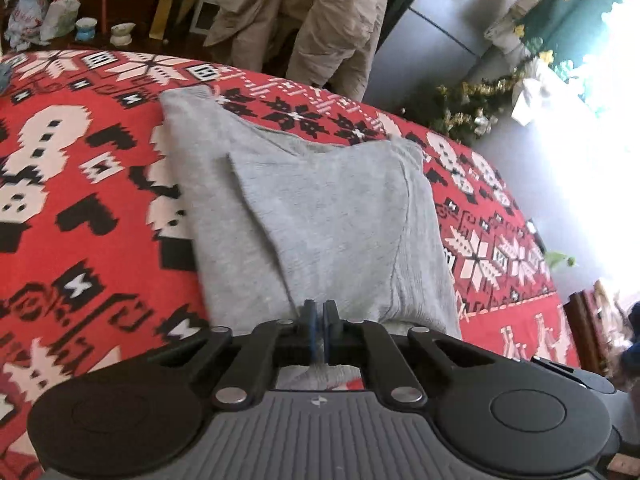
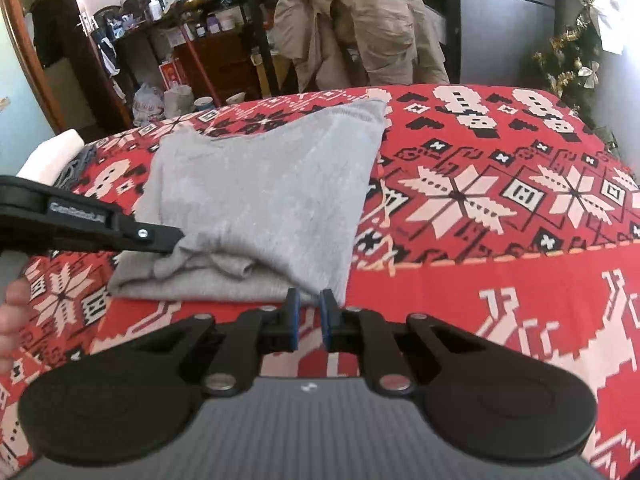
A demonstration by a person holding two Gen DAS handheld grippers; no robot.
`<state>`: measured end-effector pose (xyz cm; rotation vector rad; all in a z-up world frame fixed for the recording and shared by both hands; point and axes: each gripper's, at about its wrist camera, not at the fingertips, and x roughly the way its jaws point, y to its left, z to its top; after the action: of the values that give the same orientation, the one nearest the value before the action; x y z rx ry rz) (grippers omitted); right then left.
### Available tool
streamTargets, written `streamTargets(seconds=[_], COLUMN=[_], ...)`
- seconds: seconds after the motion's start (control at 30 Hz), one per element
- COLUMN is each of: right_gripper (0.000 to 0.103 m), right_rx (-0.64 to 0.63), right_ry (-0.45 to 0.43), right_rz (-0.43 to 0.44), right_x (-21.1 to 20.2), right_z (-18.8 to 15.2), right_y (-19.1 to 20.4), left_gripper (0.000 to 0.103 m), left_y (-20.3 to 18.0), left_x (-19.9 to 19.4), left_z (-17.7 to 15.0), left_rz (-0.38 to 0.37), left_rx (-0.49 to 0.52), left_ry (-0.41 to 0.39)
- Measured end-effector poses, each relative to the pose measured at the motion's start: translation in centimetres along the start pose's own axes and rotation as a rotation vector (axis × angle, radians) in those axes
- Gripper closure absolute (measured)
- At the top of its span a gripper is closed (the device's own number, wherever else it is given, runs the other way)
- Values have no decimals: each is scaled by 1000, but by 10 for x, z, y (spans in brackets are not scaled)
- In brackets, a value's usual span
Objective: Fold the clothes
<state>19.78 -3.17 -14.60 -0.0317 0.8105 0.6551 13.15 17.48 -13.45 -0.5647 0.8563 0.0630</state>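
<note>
The grey garment (image 1: 320, 216) lies partly folded on a red patterned blanket (image 1: 80, 240), one flap laid diagonally over the body. Its far edge stops short of the blanket's far border; in the right wrist view the right-hand edge runs straight, with broad bare blanket beyond it.

Left gripper (image 1: 319, 316): fingers pressed nearly together — grey fabric is bunched at the tips and shows below them, so the near hem is pinched. In the right wrist view the same tool enters from the left, its tip meeting a gathered fold of the near edge.

Right gripper (image 2: 309, 304): fingers parted by a narrow gap, holding nothing, tips just beside the garment's near right corner.

A label on the left tool's arm (image 2: 78, 207) is blurred — the lettering cannot be read with certainty. A beige jacket (image 2: 352, 28) hangs beyond the blanket's far edge.
</note>
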Motion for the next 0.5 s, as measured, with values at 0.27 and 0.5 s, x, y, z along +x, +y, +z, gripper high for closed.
streamTargets(seconds=[0.27,0.5], right_gripper=[91,91], right_rx=[-28,-18], right_ry=[-69,-7], right_rz=[-3,-67], right_x=[-2,20], right_z=[8,-11], right_y=[20,27], left_gripper=[98,98], left_y=[6,-7], left_x=[-1,4], left_z=[5,2], left_rz=[-112,-86], left_rx=[-85,-22], left_ry=[-24,11])
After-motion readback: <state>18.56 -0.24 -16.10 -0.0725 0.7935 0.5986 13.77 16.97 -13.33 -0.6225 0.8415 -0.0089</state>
